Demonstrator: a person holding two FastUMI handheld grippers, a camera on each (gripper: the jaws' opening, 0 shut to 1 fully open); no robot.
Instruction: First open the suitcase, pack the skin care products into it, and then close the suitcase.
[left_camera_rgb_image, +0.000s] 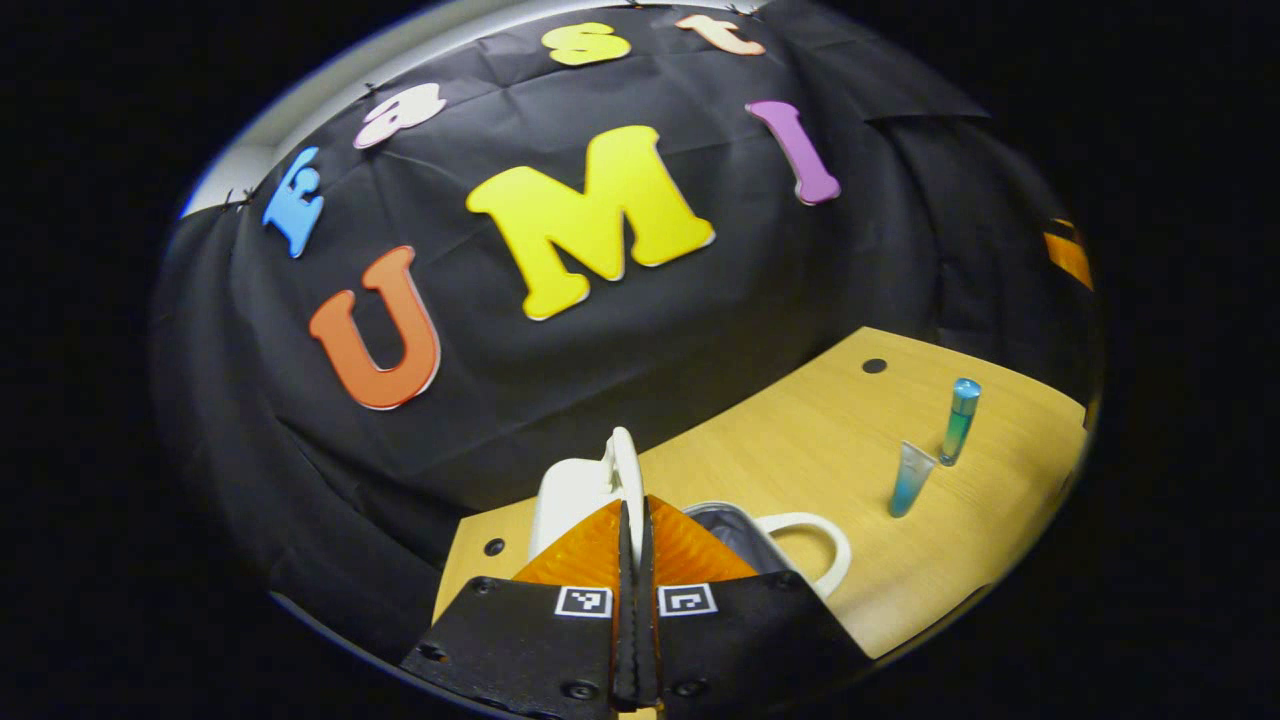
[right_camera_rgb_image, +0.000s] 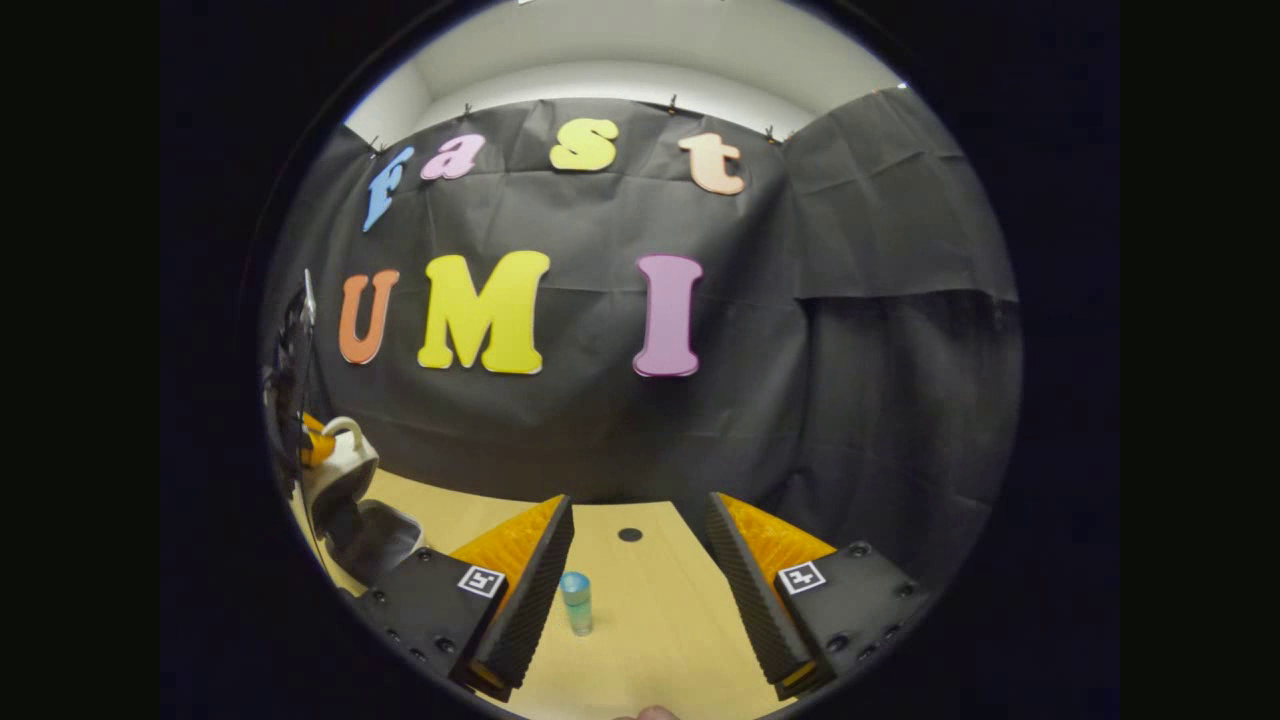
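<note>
Two skin care tubes upright on surface, near open suitcase. Left gripper clenched, seemingly on lid handle. Right gripper released around one tube. Likely light, slippery; grasp mid-body.

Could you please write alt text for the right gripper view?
The open right gripper, orange-and-black fingers spread, frames a small upright blue-green tube on a light wooden table. At far left, the white suitcase stands open, its lid raised, the left gripper at the lid's handle.
</note>
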